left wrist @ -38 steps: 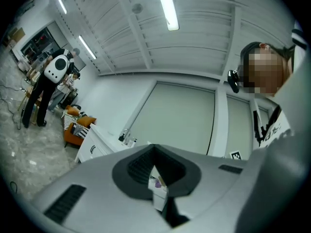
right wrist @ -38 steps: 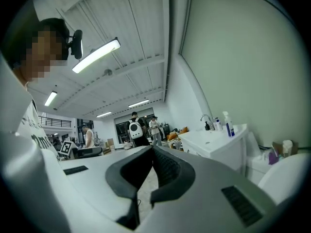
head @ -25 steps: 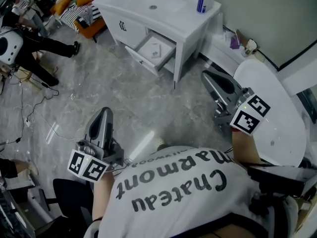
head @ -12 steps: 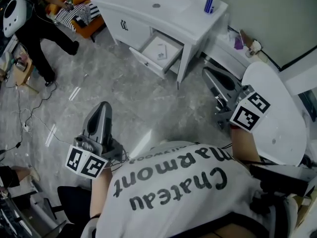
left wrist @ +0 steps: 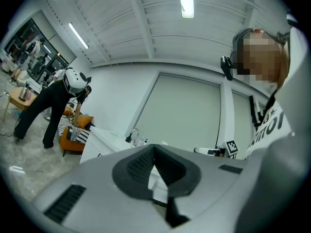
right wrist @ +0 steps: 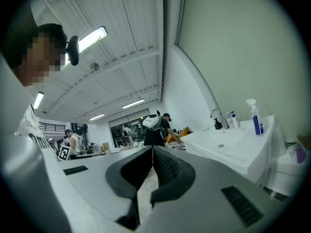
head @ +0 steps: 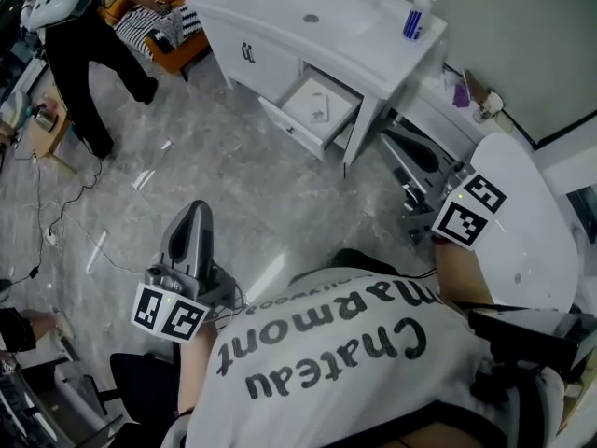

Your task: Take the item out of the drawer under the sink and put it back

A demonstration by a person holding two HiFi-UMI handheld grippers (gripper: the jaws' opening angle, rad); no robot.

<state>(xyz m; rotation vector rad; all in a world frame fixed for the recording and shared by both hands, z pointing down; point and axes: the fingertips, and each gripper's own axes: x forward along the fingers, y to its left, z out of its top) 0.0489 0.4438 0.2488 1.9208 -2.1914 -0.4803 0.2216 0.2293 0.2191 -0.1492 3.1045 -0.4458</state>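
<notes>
A white sink cabinet (head: 280,17) stands at the top of the head view, well ahead of both grippers. Its drawer (head: 291,129) under the basin is pulled open, and a small white item (head: 319,112) lies inside. My left gripper (head: 197,209) hovers over the marble floor at the lower left, its jaws together and empty; in the left gripper view (left wrist: 154,147) the pads meet at the tip. My right gripper (head: 393,144) is held at the right, beside the cabinet's right leg, also shut with nothing in it (right wrist: 152,148).
A blue spray bottle (head: 414,19) and small bottles stand on the countertop. A round white table (head: 522,222) is close on the right. A person (head: 79,35) bends over an orange seat (head: 177,49) at the top left. Cables (head: 51,222) trail over the floor at the left.
The head view has shifted, so the cabinet and open drawer sit further right and lower in the picture. The person at the top left has stood up. Both grippers have hardly moved.
</notes>
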